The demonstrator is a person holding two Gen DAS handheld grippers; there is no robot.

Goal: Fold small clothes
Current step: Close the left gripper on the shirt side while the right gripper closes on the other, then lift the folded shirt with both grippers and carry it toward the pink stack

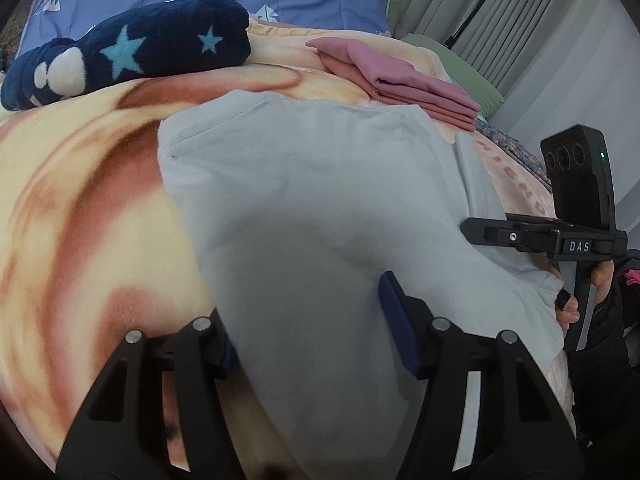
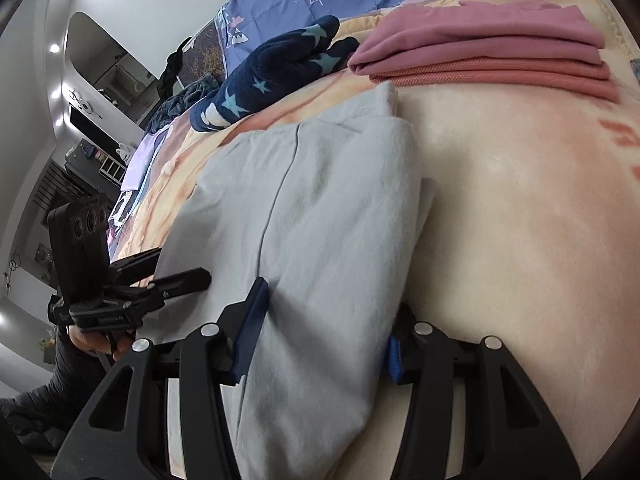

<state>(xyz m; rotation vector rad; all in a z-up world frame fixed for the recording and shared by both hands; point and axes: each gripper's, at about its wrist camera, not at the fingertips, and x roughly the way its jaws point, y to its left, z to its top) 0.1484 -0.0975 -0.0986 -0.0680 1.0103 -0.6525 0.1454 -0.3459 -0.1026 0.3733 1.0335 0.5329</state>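
I have the pale grey garment (image 1: 304,200) partly folded on the bed's blanket (image 1: 80,208), its near edge clamped in both the left tool (image 1: 312,344) and right tool (image 2: 320,344); the pink folded stack (image 2: 480,52) looks finished, so I judge this piece needs its final fold
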